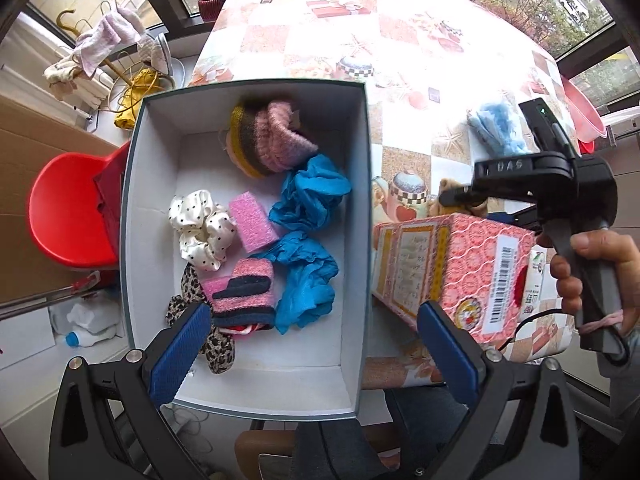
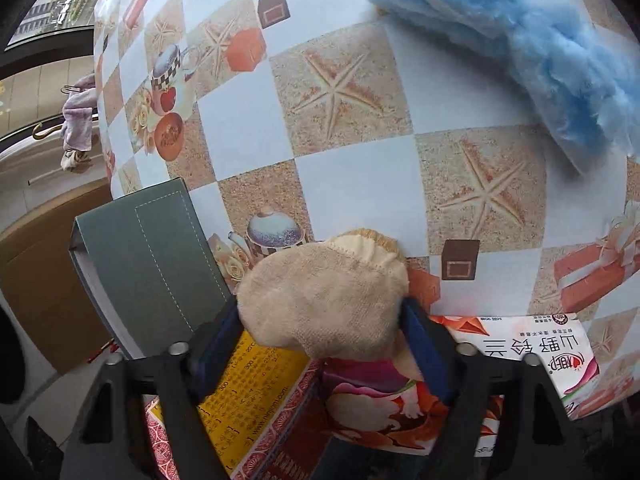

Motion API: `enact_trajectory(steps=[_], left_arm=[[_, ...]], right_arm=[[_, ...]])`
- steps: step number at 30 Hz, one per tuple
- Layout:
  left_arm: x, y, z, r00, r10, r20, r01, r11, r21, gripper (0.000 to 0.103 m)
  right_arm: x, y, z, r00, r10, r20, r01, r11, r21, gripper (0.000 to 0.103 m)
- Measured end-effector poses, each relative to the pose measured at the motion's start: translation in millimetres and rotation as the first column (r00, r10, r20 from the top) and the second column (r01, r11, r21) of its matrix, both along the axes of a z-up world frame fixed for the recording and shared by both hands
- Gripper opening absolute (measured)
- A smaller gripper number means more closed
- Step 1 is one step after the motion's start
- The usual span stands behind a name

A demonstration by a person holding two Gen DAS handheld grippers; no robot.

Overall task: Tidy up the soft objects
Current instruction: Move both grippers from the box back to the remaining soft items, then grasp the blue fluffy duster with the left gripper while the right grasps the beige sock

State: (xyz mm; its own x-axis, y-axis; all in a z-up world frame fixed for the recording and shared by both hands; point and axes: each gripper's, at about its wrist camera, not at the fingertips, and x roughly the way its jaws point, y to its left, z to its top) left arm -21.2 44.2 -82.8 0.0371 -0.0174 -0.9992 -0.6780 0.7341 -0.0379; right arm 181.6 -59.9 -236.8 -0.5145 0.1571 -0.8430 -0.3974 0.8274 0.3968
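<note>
A grey-green open box [image 1: 132, 208] with a white inside holds several soft things: a striped knit hat [image 1: 268, 140], blue cloths [image 1: 308, 200], a pink sponge [image 1: 252, 222], a dotted white scrunchie [image 1: 200, 228], a pink striped sock [image 1: 244, 292] and a leopard scrunchie [image 1: 216, 348]. My left gripper [image 1: 316, 356] is open and empty above the box's near end. My right gripper [image 2: 320, 340] is shut on a beige plush toy [image 2: 324, 300], just above the table beside the box wall [image 2: 160, 256]. It also shows in the left wrist view [image 1: 452, 196]. A fluffy light-blue cloth [image 2: 552, 56] lies further off on the table.
A pink patterned carton [image 1: 460, 268] lies on the table right of the box, under my right gripper. The patterned tablecloth [image 2: 352, 184] covers the table. A red chair [image 1: 68, 208] and a rack with cloths [image 1: 108, 40] stand on the left.
</note>
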Motion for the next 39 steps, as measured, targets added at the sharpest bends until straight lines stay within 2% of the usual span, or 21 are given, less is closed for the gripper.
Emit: enact_trajectory(steps=[1, 2, 3, 4, 9, 11, 14, 17, 18, 19, 20, 21, 22, 30, 35, 39], left_arm=[[5, -2, 1, 1.000, -0.007, 0.002, 0.007, 1.000, -0.001, 0.103], [10, -3, 2, 1.000, -0.016, 0.003, 0.016, 1.000, -0.001, 0.103], [16, -5, 3, 1.000, -0.026, 0.005, 0.026, 1.000, -0.001, 0.103], [22, -7, 4, 0.999, -0.035, 0.009, 0.035, 0.999, -0.002, 0.103], [58, -21, 11, 0.996, -0.082, 0.047, 0.083, 0.996, -0.022, 0.103], [76, -28, 13, 0.993, -0.104, 0.063, 0.106, 0.994, -0.036, 0.103], [105, -41, 12, 0.988, -0.122, 0.090, 0.129, 0.989, -0.077, 0.103], [137, -57, 6, 0.987, -0.113, 0.113, 0.128, 0.983, -0.135, 0.103], [148, -62, 4, 0.987, -0.104, 0.120, 0.122, 0.981, -0.153, 0.103], [160, -67, 0, 0.988, -0.092, 0.125, 0.112, 0.979, -0.168, 0.103], [172, -71, -4, 0.989, -0.079, 0.126, 0.100, 0.979, -0.178, 0.103], [183, -76, -8, 0.990, -0.066, 0.126, 0.088, 0.979, -0.183, 0.103], [194, -80, -13, 0.991, -0.050, 0.122, 0.072, 0.980, -0.183, 0.103], [256, -77, -72, 0.993, 0.111, 0.040, -0.104, 0.983, -0.154, 0.103], [271, -72, -108, 0.983, 0.185, -0.011, -0.185, 0.974, -0.129, 0.103], [282, -75, -127, 0.982, 0.186, -0.028, -0.188, 0.977, -0.103, 0.103]], right_arm=[[2, -4, 0, 1.000, -0.007, -0.009, 0.007, 1.000, 0.005, 0.048], [5, -10, 0, 1.000, -0.018, -0.022, 0.018, 1.000, 0.015, 0.037], [8, -15, 1, 0.999, -0.024, -0.032, 0.025, 0.999, 0.023, 0.031], [12, -21, 3, 0.999, -0.031, -0.032, 0.032, 0.999, 0.026, 0.030], [41, -70, 18, 0.996, -0.078, 0.049, 0.078, 0.997, 0.016, 0.030], [57, -97, 22, 0.989, -0.126, 0.075, 0.126, 0.992, 0.007, 0.030], [83, -141, 25, 0.969, -0.224, 0.108, 0.226, 0.974, -0.005, 0.030], [107, -179, 32, 0.940, -0.280, 0.194, 0.291, 0.956, -0.029, 0.030], [114, -192, 35, 0.931, -0.292, 0.220, 0.306, 0.952, -0.029, 0.032], [119, -198, 35, 0.926, -0.300, 0.228, 0.313, 0.950, -0.022, 0.047], [125, -207, 37, 0.924, -0.307, 0.226, 0.318, 0.948, -0.013, 0.071], [127, -214, 38, 0.922, -0.314, 0.226, 0.324, 0.946, -0.007, 0.081], [130, -220, 41, 0.916, -0.324, 0.236, 0.332, 0.943, 0.006, 0.085], [140, -243, 49, 0.897, -0.312, 0.313, 0.323, 0.946, 0.016, 0.085], [130, -211, 49, 0.901, -0.187, 0.392, 0.195, 0.981, 0.021, 0.085], [128, -188, 36, 0.902, -0.122, 0.415, 0.127, 0.992, 0.016, 0.085]])
